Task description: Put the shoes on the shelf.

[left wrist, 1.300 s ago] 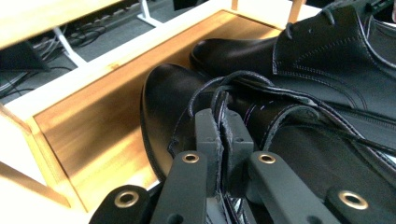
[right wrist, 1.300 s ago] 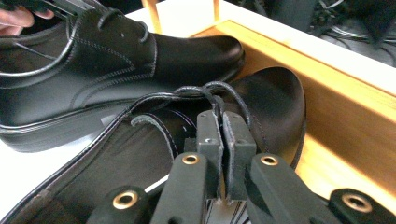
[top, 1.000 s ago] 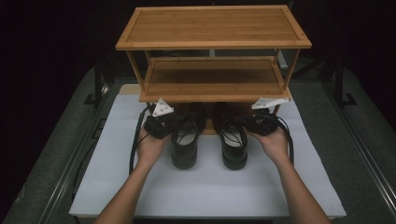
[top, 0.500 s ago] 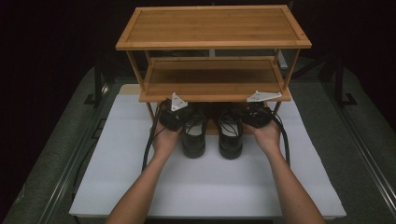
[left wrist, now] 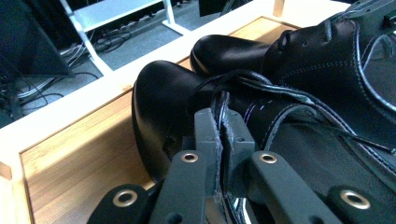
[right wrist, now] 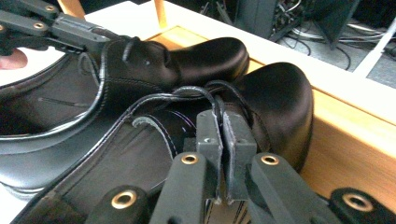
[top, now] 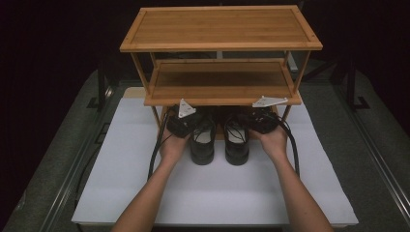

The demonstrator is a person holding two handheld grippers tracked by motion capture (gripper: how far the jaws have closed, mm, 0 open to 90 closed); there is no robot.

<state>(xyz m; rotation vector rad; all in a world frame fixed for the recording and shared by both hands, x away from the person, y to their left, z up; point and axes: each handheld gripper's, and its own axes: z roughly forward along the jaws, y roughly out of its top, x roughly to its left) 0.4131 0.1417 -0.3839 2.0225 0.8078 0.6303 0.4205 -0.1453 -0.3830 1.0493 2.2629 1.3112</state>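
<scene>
A dark room is seen round a grey counter [top: 58,159], w/ a white mat [top: 212,193] laid over its middle. On the mat a bamboo shoe rack [top: 220,26] is stood, three levels: top shelf, middle shelf, and a low bottom tray w/ a raised rim [left wrist: 70,116]. A pair of black leather shoes is being slid toes-first onto that bottom tray; heels are left out over the mat. The left shoe [top: 202,142] is held by the left tongs [left wrist: 223,128], which are closed narrow on the leather edge by the lacing, approx. at the throat. The right shoe [top: 237,142] is gripped likewise by the right tongs [right wrist: 219,123], shut on the upper's edge beside the laces. The shoes lie just beside each other, toes near the tray's far rim. Handling, as judged: moderately heavy, stiff sole, but upper leather soft and glossy, so slip is likely on the polished toe; the collar/eyelet edge is thin enough to be pinched, though it may flex and let the shoe swing. A hold at the throat edge is best kept, w/ the sole dragged flat, not lifted high.
</scene>
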